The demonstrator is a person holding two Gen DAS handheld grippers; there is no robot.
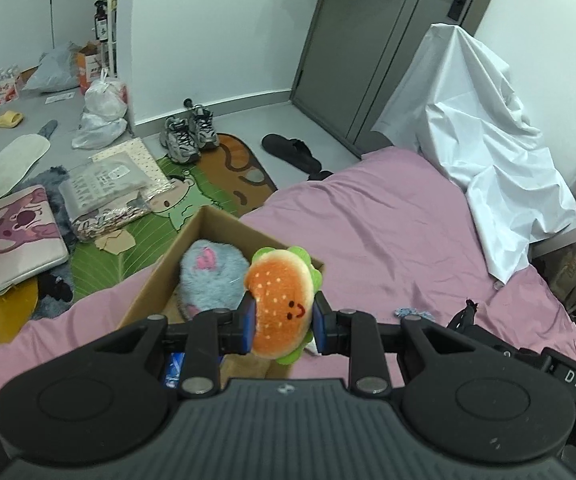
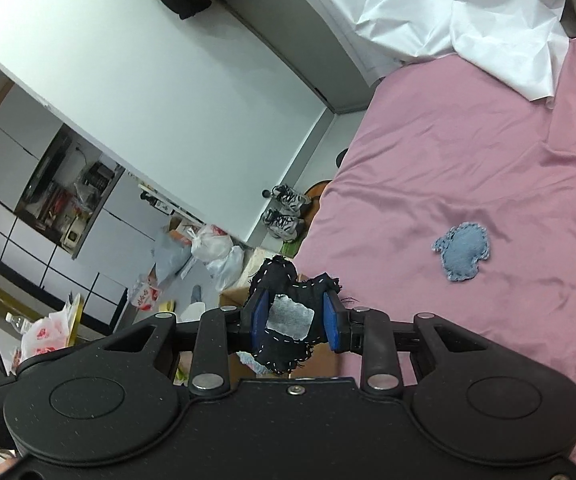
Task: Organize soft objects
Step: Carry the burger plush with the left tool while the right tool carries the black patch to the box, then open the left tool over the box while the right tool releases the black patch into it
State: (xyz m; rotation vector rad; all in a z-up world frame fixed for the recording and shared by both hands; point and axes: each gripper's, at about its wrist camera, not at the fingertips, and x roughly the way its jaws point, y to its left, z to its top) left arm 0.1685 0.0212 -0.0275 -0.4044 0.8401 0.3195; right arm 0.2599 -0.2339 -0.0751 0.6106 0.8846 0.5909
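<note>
Pink bed [image 1: 388, 220]: burger plush [image 1: 282, 304] clamped between left tongs [image 1: 284, 320].

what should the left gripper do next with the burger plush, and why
Probably carry it a little further forward and lower it over the cardboard box, then open. The left gripper is shut on the burger plush by the box's near edge, and a blue fuzzy toy already lies inside.
</note>
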